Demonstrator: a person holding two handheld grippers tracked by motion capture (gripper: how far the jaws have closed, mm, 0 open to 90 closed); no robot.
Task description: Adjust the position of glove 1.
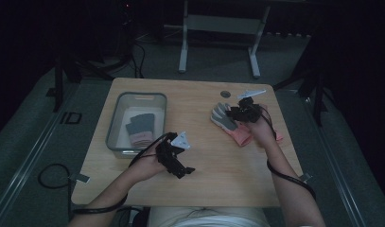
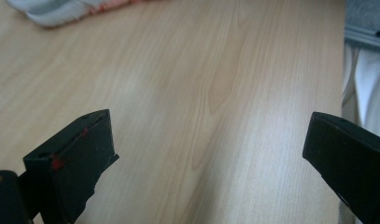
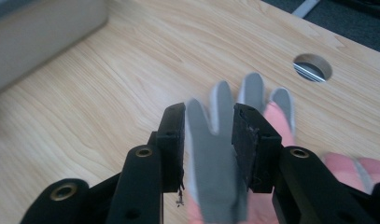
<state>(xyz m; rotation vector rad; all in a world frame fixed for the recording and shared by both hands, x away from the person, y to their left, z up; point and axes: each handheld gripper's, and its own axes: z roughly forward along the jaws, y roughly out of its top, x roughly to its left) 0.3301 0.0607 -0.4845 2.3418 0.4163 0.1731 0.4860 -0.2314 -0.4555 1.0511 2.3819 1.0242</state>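
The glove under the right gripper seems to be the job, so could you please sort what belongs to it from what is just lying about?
In the job:
right gripper, closed on the glove
grey and pink glove
grey bin holding a matching glove
left gripper, open over bare table

Lying about:
cable hole in the table
frame behind the table

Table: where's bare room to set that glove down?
Bare wood lies between the bin and the glove, and along the near edge of the table right of the left claw. It is crowded at the far right, around the right claw.
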